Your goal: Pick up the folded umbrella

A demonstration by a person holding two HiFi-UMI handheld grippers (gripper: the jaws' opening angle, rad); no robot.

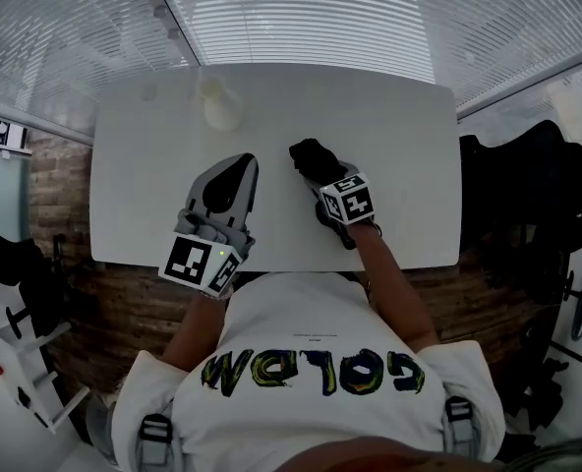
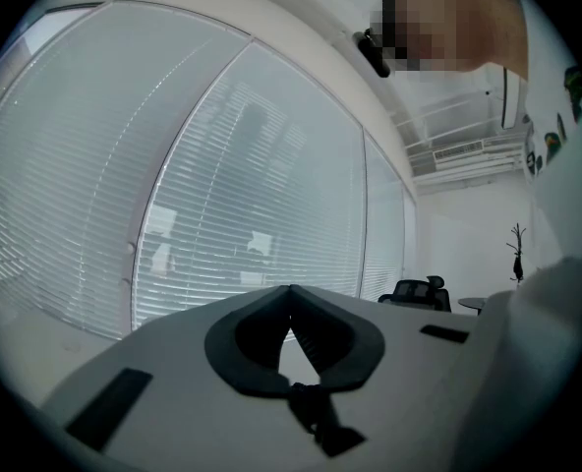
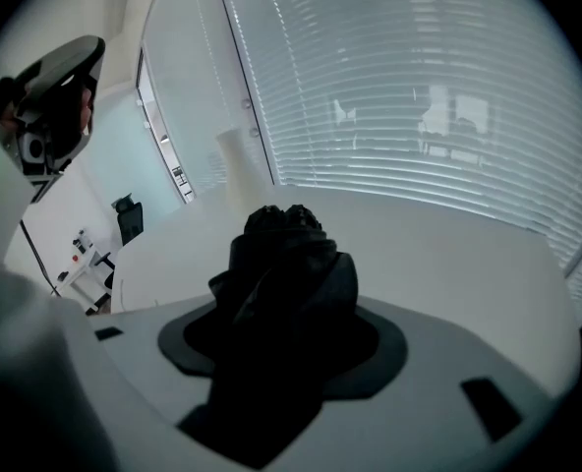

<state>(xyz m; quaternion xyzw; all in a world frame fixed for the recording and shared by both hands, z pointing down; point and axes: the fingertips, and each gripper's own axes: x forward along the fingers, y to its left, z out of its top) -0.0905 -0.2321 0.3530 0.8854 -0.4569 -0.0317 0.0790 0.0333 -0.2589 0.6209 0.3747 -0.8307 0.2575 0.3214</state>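
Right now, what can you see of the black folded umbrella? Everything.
The black folded fabric umbrella is a compact, crumpled bundle with bunched folds and a knobby far end. It sits between the jaws of the right gripper, which press its sides. It points away from the person, over the white table. Whether it touches the table cannot be told.

We see the folded umbrella (image 3: 291,254) as black cloth, matt and crumpled into soft folds. The left tongs (image 2: 291,308) and right tongs (image 3: 286,313) have smooth, pale grey plastic shells with a dark matt lining. The bench (image 1: 399,146) is white and smooth, with a dull sheen.
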